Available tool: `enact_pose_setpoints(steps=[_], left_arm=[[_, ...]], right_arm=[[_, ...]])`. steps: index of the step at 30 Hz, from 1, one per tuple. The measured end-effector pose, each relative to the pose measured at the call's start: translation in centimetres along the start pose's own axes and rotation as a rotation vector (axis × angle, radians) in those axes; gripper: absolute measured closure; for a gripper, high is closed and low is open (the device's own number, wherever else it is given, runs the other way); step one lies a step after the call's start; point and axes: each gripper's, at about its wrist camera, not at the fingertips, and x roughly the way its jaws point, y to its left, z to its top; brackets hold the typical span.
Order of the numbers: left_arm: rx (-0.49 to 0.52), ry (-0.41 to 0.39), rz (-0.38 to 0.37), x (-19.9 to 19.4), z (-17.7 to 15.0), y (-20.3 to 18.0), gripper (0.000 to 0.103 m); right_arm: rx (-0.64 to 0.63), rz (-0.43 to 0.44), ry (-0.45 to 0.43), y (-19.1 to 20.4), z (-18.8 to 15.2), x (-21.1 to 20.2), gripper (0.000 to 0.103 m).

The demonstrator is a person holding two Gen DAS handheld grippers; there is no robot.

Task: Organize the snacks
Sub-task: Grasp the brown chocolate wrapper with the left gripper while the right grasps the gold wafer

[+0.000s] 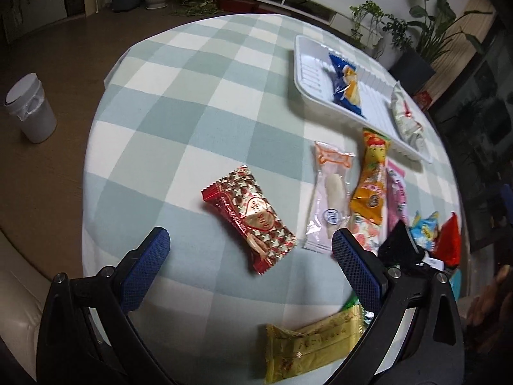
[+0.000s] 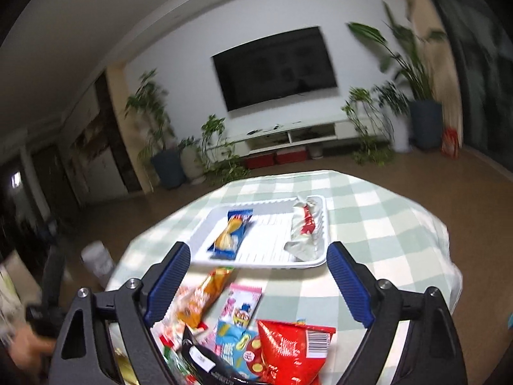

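My left gripper and right gripper gape empty; crinkly foil snack lies flat; ribbed white tray beyond.

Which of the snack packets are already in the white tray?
Two: the blue packet at the tray's middle and the white packet with red markings at one end. All others lie on the checked tablecloth.

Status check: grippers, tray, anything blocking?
Left gripper open over red heart-print packet. Right gripper open, empty. White tray holds two snacks. Loose packets crowd the near side.
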Motion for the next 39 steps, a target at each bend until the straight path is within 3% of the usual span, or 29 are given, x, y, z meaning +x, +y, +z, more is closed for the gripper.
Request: enact_pose_setpoints(steps=[6, 10, 16, 22, 26, 35, 39], left_arm=[[-0.004, 0.009, 0.05, 1.4, 0.6, -0.2, 0.006], [0.007, 0.009, 0.068, 2.3, 1.0, -0.6, 0.026], [0.051, 0.003, 0.103, 3.2, 1.7, -1.3, 0.028], [0.105, -0.016, 0.114, 3.1, 1.4, -1.7, 0.049], [0.15, -0.013, 0.123, 3.0, 1.2, -2.0, 0.073], [0.251, 0.003, 0.124, 3.2, 1.3, -2.6, 0.079], [0.255, 0.018, 0.088, 3.2, 1.8, -2.0, 0.082]], right_arm=[[-0.003, -0.011, -0.013, -0.2, 0.0, 0.1, 0.013], [0.064, -0.003, 0.001, -1.3, 0.0, 0.0, 0.013], [0.079, 0.009, 0.008, -1.7, 0.1, -0.1, 0.014], [0.077, 0.023, 0.019, -1.7, -0.1, 0.1, 0.016], [0.07, 0.026, 0.024, -1.4, -0.2, 0.3, 0.019], [0.062, 0.037, 0.036, -1.1, -0.3, 0.3, 0.023], [0.052, 0.104, 0.056, -0.6, -0.3, 0.4, 0.02]])
